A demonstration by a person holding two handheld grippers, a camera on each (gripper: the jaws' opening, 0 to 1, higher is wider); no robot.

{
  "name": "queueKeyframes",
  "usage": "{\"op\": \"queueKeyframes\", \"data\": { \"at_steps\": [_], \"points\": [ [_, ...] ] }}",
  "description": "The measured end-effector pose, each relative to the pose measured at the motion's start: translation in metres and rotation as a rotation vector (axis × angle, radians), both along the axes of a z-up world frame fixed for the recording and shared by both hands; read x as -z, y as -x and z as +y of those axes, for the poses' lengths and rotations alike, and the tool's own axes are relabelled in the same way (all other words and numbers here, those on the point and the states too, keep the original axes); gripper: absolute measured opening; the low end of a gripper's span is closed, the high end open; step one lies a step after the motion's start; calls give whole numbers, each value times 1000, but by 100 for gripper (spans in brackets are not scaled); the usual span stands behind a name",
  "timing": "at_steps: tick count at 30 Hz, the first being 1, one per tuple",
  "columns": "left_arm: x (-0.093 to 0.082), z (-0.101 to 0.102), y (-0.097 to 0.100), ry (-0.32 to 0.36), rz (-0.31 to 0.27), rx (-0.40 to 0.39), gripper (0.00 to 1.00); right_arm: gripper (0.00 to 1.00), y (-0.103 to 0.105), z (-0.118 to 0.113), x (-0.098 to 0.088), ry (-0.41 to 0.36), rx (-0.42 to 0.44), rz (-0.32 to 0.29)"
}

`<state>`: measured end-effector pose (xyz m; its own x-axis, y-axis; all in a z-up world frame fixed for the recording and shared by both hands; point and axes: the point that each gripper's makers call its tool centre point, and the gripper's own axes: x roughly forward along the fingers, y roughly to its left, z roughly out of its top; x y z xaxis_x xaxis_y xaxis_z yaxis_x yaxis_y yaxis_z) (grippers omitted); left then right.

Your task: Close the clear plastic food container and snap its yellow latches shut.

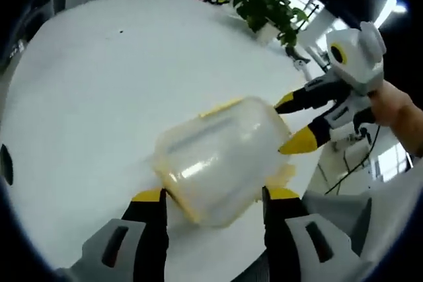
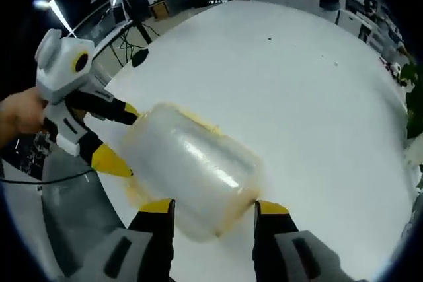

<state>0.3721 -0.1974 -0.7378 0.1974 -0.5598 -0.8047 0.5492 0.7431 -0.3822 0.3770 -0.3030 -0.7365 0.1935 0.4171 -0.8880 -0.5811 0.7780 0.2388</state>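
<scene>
In the left gripper view, your left gripper [image 1: 215,196] rose from the bottom edge with its jaws apart, one on each side of the near end of the clear container [image 1: 221,160], which sat just below the frame's centre on the white table [image 1: 99,84]. Whether the jaw tips pressed its walls I could not tell. The lid looked set on the container, with a yellow latch [image 1: 221,107] along its upper edge; motion blur hid whether any latch was snapped, so I judged the closing about done and the latching left. Your right gripper [image 1: 297,123] came in from the right, its jaws apart and their yellow tips at the container's right end, with your hand [image 1: 400,110] behind it. A potted plant [image 1: 268,4] stood at the top.

In the right gripper view, the right gripper [image 2: 215,216] straddled the container's near end at lower centre, jaws apart. The left gripper reached in from the left, tilted down toward the container, one tip at its upper corner.
</scene>
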Motion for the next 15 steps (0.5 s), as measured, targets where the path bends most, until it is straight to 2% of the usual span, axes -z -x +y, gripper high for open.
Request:
{"op": "queueKeyframes", "data": {
  "at_steps": [1, 6, 11, 13, 14, 15],
  "points": [
    [2, 1, 1, -27, -12, 19, 59, 48, 0, 0, 0, 4, -6, 2],
    [4, 4, -2, -46, -23, 13, 56, 49, -1, 2, 0, 7, 4, 4],
    [6, 0, 1, -53, -4, 9, 57, 50, -1, 4, 1, 4, 37, 0],
    [9, 1, 4, -46, 36, -24, 57, 50, -1, 5, 1, 3, 33, -1],
    [7, -1, 2, -52, 19, -13, 58, 50, -1, 5, 1, 4, 45, 3],
    [7, 0, 1, -56, 25, -16, 58, 51, -1, 7, 1, 7, 49, 6]
  ]
}}
